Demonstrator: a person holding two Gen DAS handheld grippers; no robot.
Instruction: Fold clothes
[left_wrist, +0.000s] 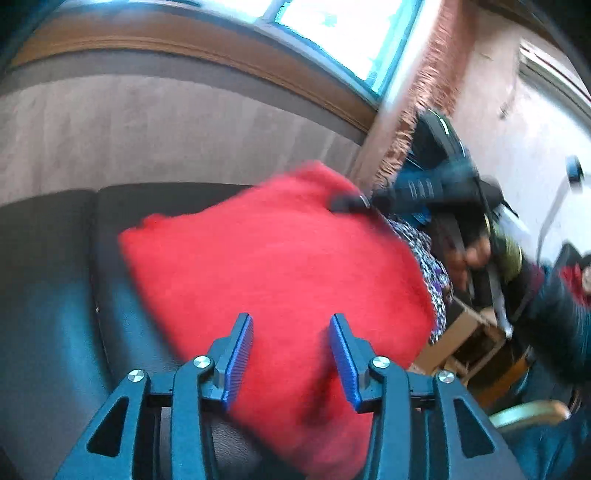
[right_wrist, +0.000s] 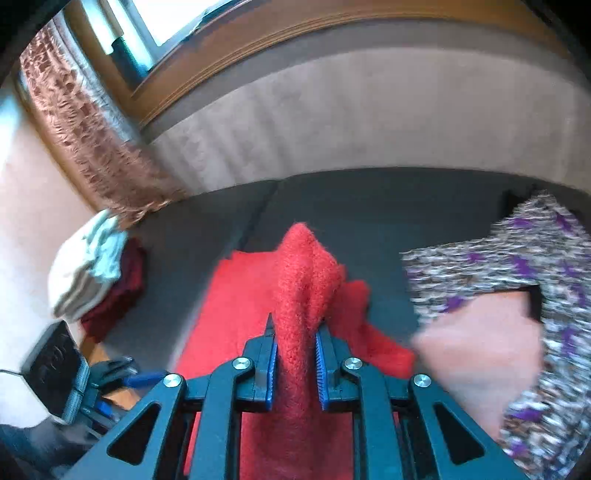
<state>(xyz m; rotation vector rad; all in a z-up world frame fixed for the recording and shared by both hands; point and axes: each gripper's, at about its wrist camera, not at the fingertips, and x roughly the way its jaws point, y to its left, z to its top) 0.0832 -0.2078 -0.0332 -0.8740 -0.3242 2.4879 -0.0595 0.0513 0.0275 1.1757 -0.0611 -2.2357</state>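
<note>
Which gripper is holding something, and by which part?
The right gripper pinches a raised fold of the red garment. The left gripper is open, holding nothing.

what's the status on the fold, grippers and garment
Left gripper open over fuzzy red knit garment. Right gripper shut on its bunched edge. Purple-patterned knit garment lying alongside.

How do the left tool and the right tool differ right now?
The left tool is open, its jaws spread with nothing pinched; the right tool is shut on a raised fold of the red sweater. The left tool sits over the sweater's near part, the right tool grips its far corner. Both have blue pads.
</note>
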